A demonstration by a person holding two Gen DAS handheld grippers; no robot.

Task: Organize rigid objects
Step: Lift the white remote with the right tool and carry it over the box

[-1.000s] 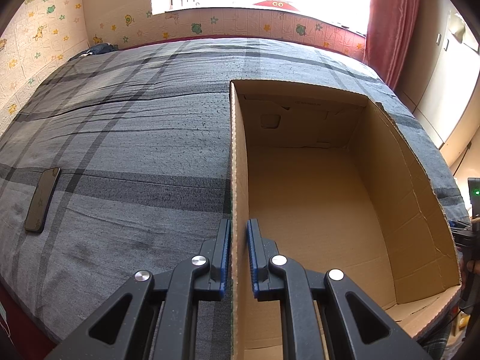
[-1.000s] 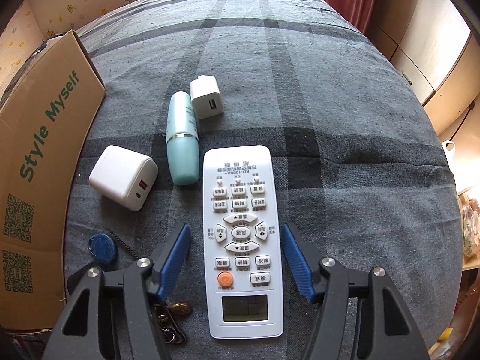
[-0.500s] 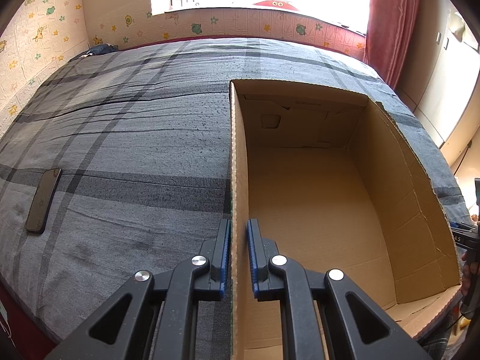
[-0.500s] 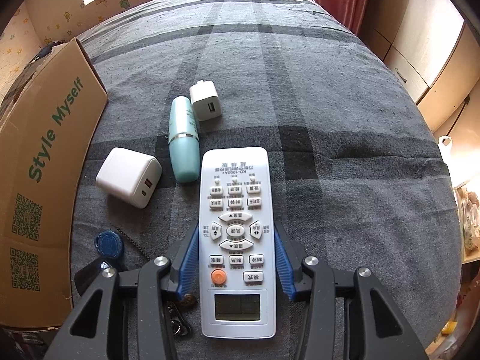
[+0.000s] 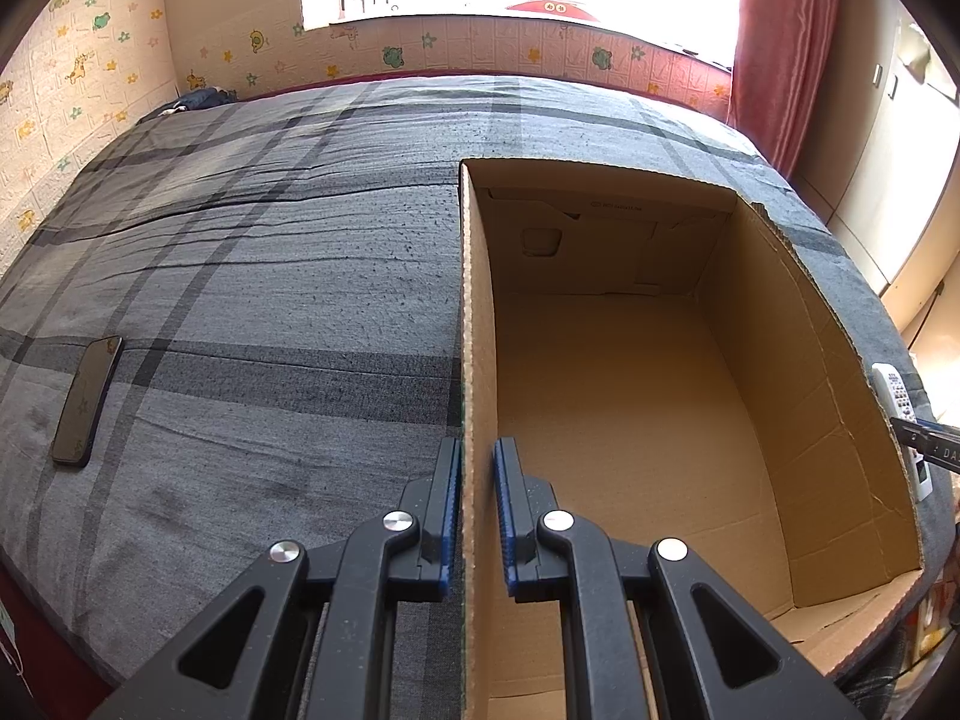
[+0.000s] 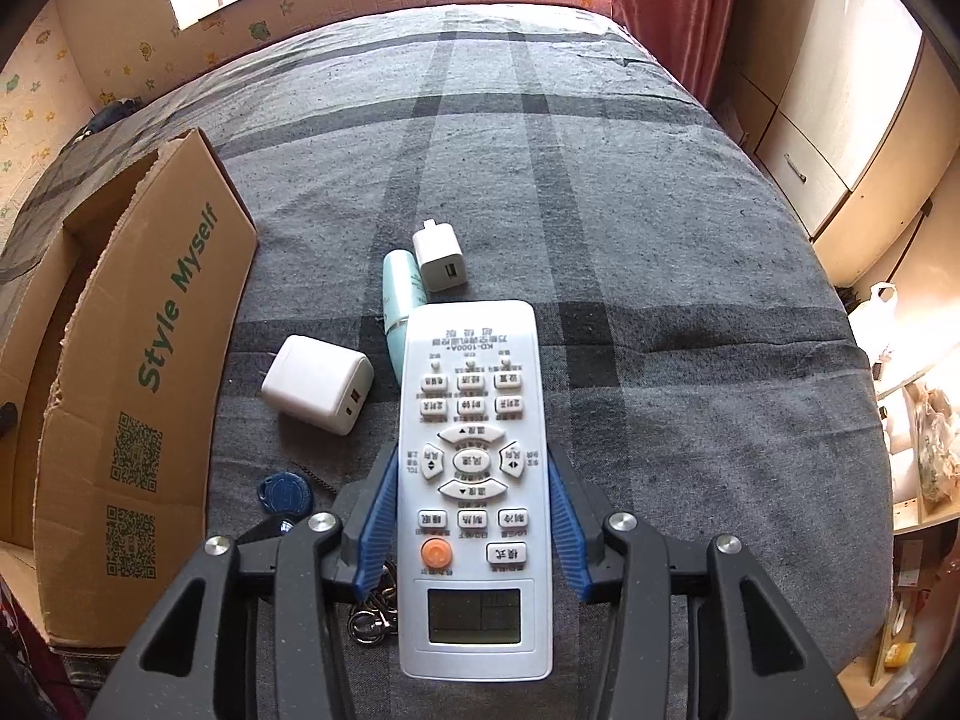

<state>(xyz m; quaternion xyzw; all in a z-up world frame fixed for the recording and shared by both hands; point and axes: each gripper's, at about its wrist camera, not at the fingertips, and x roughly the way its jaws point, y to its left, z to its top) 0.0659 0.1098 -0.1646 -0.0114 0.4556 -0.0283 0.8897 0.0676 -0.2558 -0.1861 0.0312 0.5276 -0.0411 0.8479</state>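
Note:
My right gripper point(image 6: 472, 462) is shut on a white remote control point(image 6: 471, 360), its blue pads pressing both long sides, and holds it lifted above the grey plaid bed point(image 6: 660, 300). Below it lie a large white charger point(image 6: 315, 390), a small white charger point(image 6: 443, 261), a teal tube point(image 6: 399, 300), a blue key fob point(image 6: 285, 492) and a bunch of keys point(image 6: 372, 606). My left gripper point(image 5: 478, 450) is shut on the left wall of the open cardboard box point(image 5: 810, 390), which has nothing inside. The remote point(image 5: 897, 396) shows just past the box's right wall.
A dark phone point(image 5: 87, 402) lies on the bed far left of the box. The box's printed side point(image 6: 150, 360) stands left of the loose items. Wardrobes point(image 6: 840, 120) and a red curtain point(image 6: 660, 12) line the bed's right side.
The right gripper's jaws closed on the remote and raised it off the bed, so the other items now look farther below. The left gripper and box have not moved.

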